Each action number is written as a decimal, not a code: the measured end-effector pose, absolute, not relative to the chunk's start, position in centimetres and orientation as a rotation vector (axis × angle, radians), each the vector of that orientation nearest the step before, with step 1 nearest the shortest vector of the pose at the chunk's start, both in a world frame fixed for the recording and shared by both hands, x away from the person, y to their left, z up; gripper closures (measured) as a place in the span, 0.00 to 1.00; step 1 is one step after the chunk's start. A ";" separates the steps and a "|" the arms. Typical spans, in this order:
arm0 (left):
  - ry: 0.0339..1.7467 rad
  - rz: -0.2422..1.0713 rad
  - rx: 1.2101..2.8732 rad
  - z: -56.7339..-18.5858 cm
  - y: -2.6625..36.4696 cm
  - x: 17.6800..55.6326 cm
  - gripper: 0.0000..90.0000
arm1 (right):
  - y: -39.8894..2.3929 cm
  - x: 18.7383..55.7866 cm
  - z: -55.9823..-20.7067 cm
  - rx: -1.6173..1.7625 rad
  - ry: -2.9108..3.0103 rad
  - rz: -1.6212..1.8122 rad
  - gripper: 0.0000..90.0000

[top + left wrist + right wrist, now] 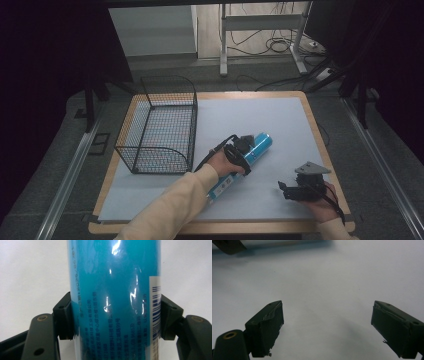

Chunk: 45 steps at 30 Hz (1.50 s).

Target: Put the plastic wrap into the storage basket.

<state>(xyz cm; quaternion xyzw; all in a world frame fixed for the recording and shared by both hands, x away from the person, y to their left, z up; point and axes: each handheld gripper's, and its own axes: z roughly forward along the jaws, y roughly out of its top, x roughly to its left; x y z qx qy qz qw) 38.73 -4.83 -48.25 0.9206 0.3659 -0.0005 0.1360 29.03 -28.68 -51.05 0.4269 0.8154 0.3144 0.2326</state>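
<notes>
High view, tube: the blue tube (248,155) is lying on the white surface (280,120), just right of the wire basket (160,125), well clear of its mesh.
High view, long axis: it is running on a diagonal, far end up and to the right, near end down toward the sleeve (170,210).
High view, left hand-held gripper: the left hand-held gripper (239,152) is sitting across the tube's middle, reaching in from the near left, so the jaws are crossing the long axis rather than following it.
High view, right hand-held gripper: the right hand-held gripper (284,189) is resting low at the near right corner, apart from the tube; the left one is clearly the nearer.
High view, way to go: the basket is lying to the left and a little farther off, so I judge any carry is heading that way, with the tube needing to clear the rim.
Left gripper view, grip: the left hand-held gripper (116,315) is clenching the tube (112,290), both pads (66,315) pressing its sides, printed wrap dimpling a little.
Left gripper view, axis: the tube is standing straight up the frame between the jaws, square to them.
Right gripper view, state: the right hand-held gripper (327,322) is spread wide and released, nothing between the pads (272,325).
Right gripper view, ground: bare white surface (324,277) is lying under it.
</notes>
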 end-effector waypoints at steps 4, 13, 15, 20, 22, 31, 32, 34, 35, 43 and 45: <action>1.040 0.002 2.664 -47.0 -4.4 38.9 0.34 | -28.7 29.0 -51.0 1.172 2.241 0.863 0.12; 1.004 0.010 2.678 -45.4 -4.2 38.7 0.35 | -28.7 29.0 -51.0 1.173 2.241 0.865 0.12; 1.000 0.014 2.675 -45.1 -4.2 38.8 0.35 | -28.7 29.0 -51.0 1.174 2.237 0.867 0.12; 0.981 0.009 2.682 -44.5 -4.1 38.8 0.35 | -28.7 29.0 -51.0 1.174 2.237 0.868 0.12; 0.975 0.006 2.683 -44.2 -3.9 38.8 0.35 | -28.7 29.0 -51.0 1.175 2.239 0.867 0.12; 0.973 0.032 2.671 -43.0 -3.5 38.9 0.35 | -28.7 29.1 -51.0 1.175 2.239 0.866 0.12; 0.975 0.034 2.669 -42.8 -3.4 39.0 0.35 | -28.7 29.1 -51.0 1.176 2.238 0.867 0.12; 0.976 0.040 2.664 -42.3 -3.2 39.1 0.35 | -28.7 29.0 -51.0 1.175 2.238 0.868 0.12; 0.970 0.045 2.663 -42.1 -3.1 39.1 0.35 | -28.7 29.0 -51.0 1.175 2.240 0.867 0.12; 0.971 0.065 2.662 -40.9 -2.6 39.5 0.35 | -28.8 29.1 -51.0 1.174 2.238 0.865 0.12; 0.978 0.068 2.661 -40.8 -2.6 39.6 0.35 | -28.7 29.1 -51.1 1.178 2.238 0.865 0.12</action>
